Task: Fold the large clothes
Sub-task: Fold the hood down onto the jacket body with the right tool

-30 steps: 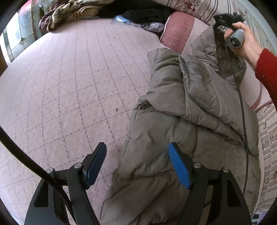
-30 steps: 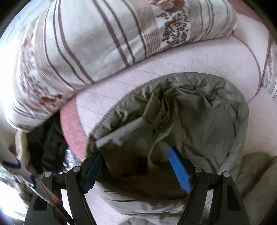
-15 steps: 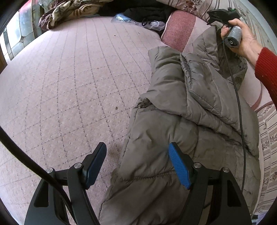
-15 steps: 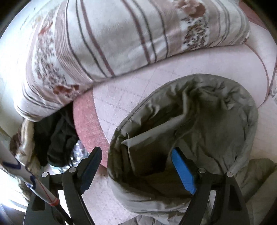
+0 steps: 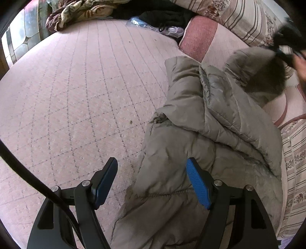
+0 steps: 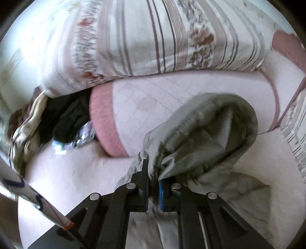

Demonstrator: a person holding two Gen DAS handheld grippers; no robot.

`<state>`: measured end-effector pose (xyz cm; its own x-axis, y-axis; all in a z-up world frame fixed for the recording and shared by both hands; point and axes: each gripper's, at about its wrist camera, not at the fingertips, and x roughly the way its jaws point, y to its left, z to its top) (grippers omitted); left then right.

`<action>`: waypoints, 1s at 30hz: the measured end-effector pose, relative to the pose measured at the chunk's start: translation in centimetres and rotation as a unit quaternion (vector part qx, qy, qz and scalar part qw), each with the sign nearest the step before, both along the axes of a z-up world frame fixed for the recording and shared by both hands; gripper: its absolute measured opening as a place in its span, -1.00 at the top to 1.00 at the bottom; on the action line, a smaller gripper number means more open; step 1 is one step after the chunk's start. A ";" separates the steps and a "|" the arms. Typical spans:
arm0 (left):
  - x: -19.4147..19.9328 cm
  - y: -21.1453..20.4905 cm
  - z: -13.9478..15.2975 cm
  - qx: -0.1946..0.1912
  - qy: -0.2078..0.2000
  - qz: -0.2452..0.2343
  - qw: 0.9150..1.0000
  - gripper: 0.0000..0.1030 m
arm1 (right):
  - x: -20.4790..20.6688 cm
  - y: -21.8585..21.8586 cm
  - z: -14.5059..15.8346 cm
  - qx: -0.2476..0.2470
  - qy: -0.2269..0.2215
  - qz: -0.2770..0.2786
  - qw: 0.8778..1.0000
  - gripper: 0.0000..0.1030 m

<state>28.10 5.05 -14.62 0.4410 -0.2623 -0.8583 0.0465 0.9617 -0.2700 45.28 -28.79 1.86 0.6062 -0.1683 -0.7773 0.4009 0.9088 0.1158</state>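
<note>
A grey-olive padded jacket point(image 5: 200, 138) lies on the pink quilted bed cover point(image 5: 76, 99), folded lengthwise with a sleeve across it. My left gripper point(image 5: 153, 182) is open, hovering over the jacket's lower left edge, holding nothing. My right gripper point(image 6: 153, 183) is shut on the rim of the jacket's hood point(image 6: 206, 134) and lifts it off the bed. In the left wrist view the hood point(image 5: 256, 74) stands raised at the far right, with the right gripper point(image 5: 286, 47) blurred above it.
A striped floral pillow point(image 6: 153, 38) lies behind the hood, with a pink cushion point(image 6: 107, 122) beside it. Black clothes point(image 5: 164, 15), a clear plastic bag point(image 5: 153, 24) and a patterned blanket point(image 5: 80, 11) sit at the bed's far edge.
My right gripper has closed on the hood's rim and pulled it up and to the left. My left gripper has stayed open in the same place.
</note>
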 end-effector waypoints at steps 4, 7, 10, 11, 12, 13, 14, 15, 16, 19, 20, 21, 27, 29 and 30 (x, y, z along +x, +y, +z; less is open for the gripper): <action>-0.6 1.0 0.8 -0.008 -0.009 0.007 1.000 -0.42 | -7.2 2.2 2.0 -0.010 0.003 0.031 0.999 0.86; -0.9 1.6 1.1 -0.013 -0.011 0.013 1.000 -0.42 | -12.2 4.2 2.3 -0.002 0.009 0.058 0.998 0.86; -0.9 2.5 1.3 -0.019 -0.012 0.023 0.999 -0.42 | -16.9 5.7 0.4 0.008 0.028 0.078 0.997 0.86; -0.9 2.6 1.4 -0.022 -0.013 0.025 0.999 -0.42 | -18.0 6.0 -0.4 0.014 0.036 0.080 0.996 0.86; -0.9 3.0 1.6 -0.025 -0.014 0.029 0.999 -0.42 | -19.2 6.3 -1.8 0.021 0.046 0.080 0.996 0.86; -0.9 3.2 1.7 -0.026 -0.015 0.032 0.999 -0.42 | -20.0 6.5 -3.4 0.027 0.058 0.077 0.995 0.86; -1.0 3.4 1.7 -0.027 -0.016 0.034 0.999 -0.42 | -20.4 6.5 -4.8 0.036 0.069 0.074 0.994 0.86; -1.0 3.5 1.8 -0.027 -0.017 0.035 0.999 -0.42 | -20.6 6.4 -6.6 0.050 0.084 0.069 0.993 0.87; -1.1 3.6 1.9 -0.026 -0.019 0.037 0.999 -0.42 | -20.7 6.4 -8.1 0.060 0.095 0.062 0.992 0.88; -1.1 3.4 2.1 -0.018 -0.025 0.039 0.999 -0.42 | -19.4 6.5 -12.9 0.050 0.129 0.044 0.989 0.99; -1.2 3.4 2.1 -0.014 -0.028 0.040 0.999 -0.42 | -19.0 6.5 -13.9 0.049 0.136 0.037 0.989 0.99; -1.0 3.2 2.1 -0.012 -0.029 0.040 0.999 -0.42 | -18.6 6.3 -15.0 0.056 0.143 0.031 0.988 0.99; -0.7 3.3 2.0 -0.016 -0.021 0.041 0.999 -0.42 | -19.9 6.0 -14.4 0.042 0.136 0.040 0.989 0.91; -0.7 3.4 2.0 -0.018 -0.020 0.040 0.999 -0.42 | -21.3 6.1 -12.7 0.019 0.131 0.058 0.990 0.78; -0.7 3.3 2.0 -0.020 -0.019 0.040 0.999 -0.42 | -22.0 5.9 -11.7 0.011 0.124 0.062 0.990 0.67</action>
<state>27.37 8.38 -12.65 0.4944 -0.2595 -0.8296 -0.0182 0.9511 -0.3084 23.28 -22.91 -9.84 0.4107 -0.0863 -0.9077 0.3048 0.9512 0.0475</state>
